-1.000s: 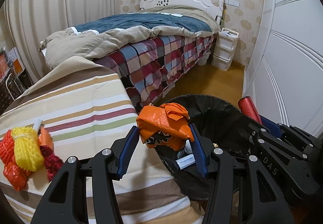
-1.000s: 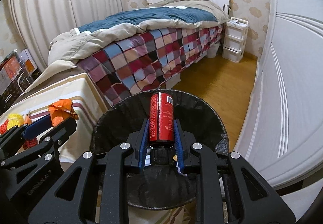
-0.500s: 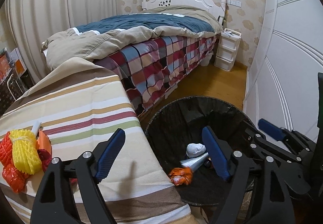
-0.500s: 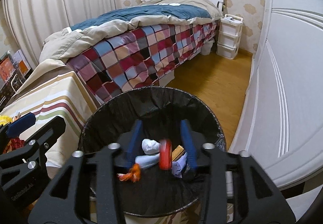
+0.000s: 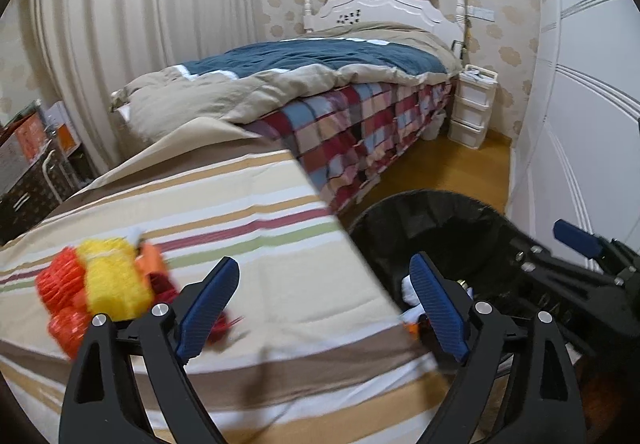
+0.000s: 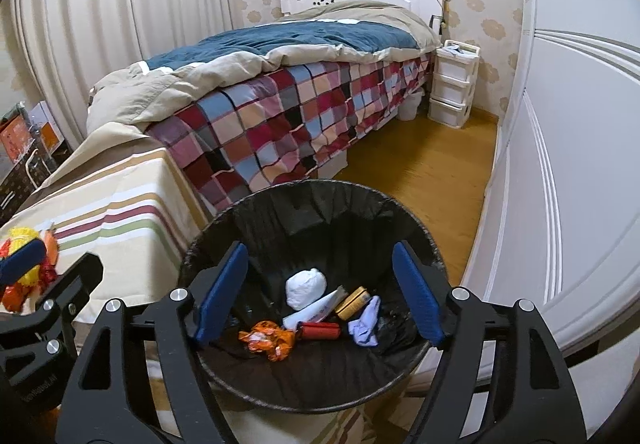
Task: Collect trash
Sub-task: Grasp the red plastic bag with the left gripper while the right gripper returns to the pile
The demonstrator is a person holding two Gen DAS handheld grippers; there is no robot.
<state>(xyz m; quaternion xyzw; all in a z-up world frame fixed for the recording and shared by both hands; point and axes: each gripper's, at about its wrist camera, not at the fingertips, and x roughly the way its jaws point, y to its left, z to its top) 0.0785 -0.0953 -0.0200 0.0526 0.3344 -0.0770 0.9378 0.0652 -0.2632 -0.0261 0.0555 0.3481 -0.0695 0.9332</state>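
Note:
A black-lined trash bin (image 6: 256, 200) stands beside the striped table (image 5: 248, 204). In it lie an orange wrapper (image 6: 268, 338), a red can (image 6: 320, 331), a white wad (image 6: 305, 287), a tube and other scraps. My right gripper (image 6: 318, 296) is open and empty above the bin. My left gripper (image 5: 324, 304) is open and empty over the table's right edge. A pile of yellow, orange and red foam nets (image 5: 96, 288) lies on the table just left of it, also in the right wrist view (image 6: 24, 264).
A bed with a plaid cover (image 5: 360, 124) stands behind the table. A white wardrobe (image 6: 580, 164) runs along the right. White plastic drawers (image 6: 454, 84) stand by the bed head. Wood floor (image 6: 420, 172) lies between bed and wardrobe.
Both grippers opened: the orange wrapper and the red can dropped into the bin. My left gripper then swung left, over the table toward the foam nets.

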